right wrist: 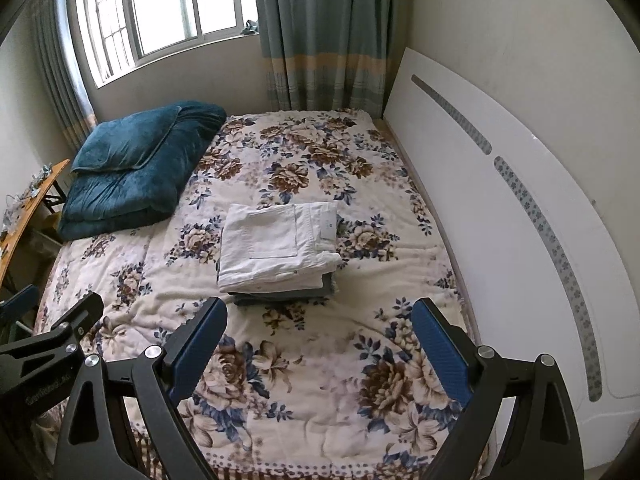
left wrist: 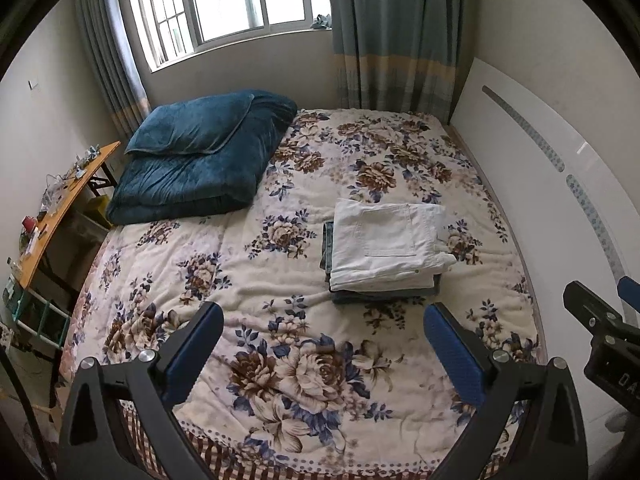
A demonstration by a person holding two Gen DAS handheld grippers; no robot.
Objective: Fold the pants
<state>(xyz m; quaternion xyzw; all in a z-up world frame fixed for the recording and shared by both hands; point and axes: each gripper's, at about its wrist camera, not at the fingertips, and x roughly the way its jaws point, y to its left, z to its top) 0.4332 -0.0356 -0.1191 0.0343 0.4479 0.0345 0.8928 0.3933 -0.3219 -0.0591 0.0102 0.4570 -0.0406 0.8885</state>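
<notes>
Folded white pants [left wrist: 388, 240] [right wrist: 278, 246] lie on top of a folded pair of blue-grey jeans [left wrist: 384, 294] [right wrist: 280, 296], stacked in the middle of the floral bedspread [left wrist: 280, 280] [right wrist: 320, 360]. My left gripper [left wrist: 324, 350] hovers open above the near part of the bed, well short of the stack, holding nothing. My right gripper [right wrist: 320, 344] is likewise open and empty, just in front of the stack. Each gripper shows at the edge of the other's view: the right one [left wrist: 600, 320] and the left one [right wrist: 48, 336].
A folded teal quilt with a pillow [left wrist: 200, 156] [right wrist: 136, 168] sits at the bed's far left. A white headboard [left wrist: 540, 184] [right wrist: 500, 200] runs along the right. A wooden side table [left wrist: 60, 208] with clutter stands left of the bed. Window and curtains [left wrist: 400, 32] are behind.
</notes>
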